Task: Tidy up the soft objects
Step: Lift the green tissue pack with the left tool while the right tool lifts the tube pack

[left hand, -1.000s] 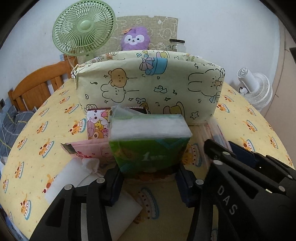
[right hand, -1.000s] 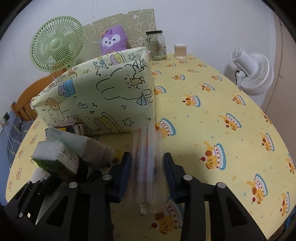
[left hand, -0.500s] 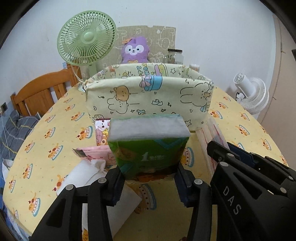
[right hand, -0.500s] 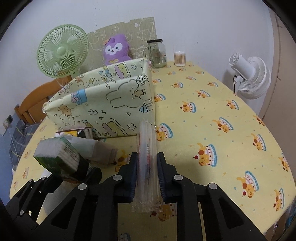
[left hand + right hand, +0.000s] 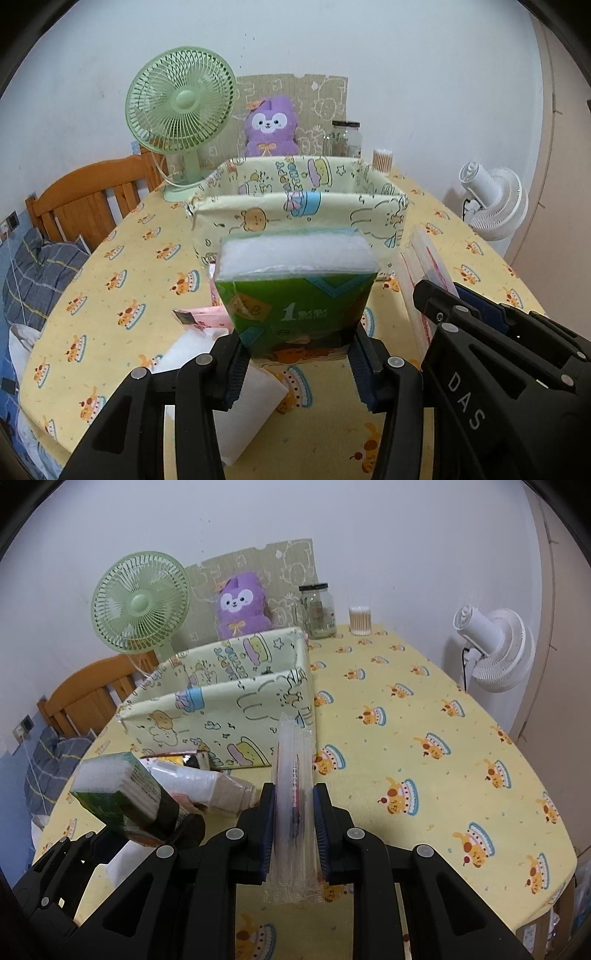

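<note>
Left wrist view: the left gripper [image 5: 297,354], clamped on the green tissue pack [image 5: 295,291], faces the fabric storage box [image 5: 295,210] straight ahead and lower. The right gripper [image 5: 293,823] pinches a clear plastic packet [image 5: 291,786] upright on edge; the box lies ahead-left of it, so the left looks better lined up.

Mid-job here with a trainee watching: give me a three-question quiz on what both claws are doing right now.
1. True or false: the left claw is shut on the green tissue pack.
2. What does the right claw grip? A) clear plastic packet B) purple plush C) glass jar
3. Fill in: the fabric storage box stands ____ the green fan.

Key: 1 true; 2 A; 3 in front of.
</note>
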Tool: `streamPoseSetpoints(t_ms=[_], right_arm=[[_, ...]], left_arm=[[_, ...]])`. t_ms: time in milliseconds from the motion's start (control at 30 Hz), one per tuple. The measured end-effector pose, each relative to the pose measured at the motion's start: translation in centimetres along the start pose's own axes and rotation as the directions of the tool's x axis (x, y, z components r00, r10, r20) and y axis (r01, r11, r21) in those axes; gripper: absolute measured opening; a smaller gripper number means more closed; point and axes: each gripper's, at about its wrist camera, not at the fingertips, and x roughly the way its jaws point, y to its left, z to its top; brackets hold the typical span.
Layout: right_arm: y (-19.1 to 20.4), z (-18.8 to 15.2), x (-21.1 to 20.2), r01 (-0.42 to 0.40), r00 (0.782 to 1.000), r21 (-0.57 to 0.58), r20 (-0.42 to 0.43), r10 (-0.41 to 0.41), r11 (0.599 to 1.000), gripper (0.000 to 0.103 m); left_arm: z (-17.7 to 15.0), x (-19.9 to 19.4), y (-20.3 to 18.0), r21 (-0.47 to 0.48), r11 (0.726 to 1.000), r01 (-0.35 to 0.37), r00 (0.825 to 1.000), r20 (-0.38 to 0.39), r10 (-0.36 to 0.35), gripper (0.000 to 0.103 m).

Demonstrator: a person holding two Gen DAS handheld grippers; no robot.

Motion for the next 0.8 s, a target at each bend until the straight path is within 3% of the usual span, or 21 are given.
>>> streamPoseSetpoints(t_ms=[800], right_arm=[[2.0,3.3,-5.9,-0.01,0.996,-0.012,0.089,0.011,1.0,0.023]], left_arm=[[3.4,-5.0,0.8,0.008,1.0,0.017,0.997,0.072,-0.017,0.05]])
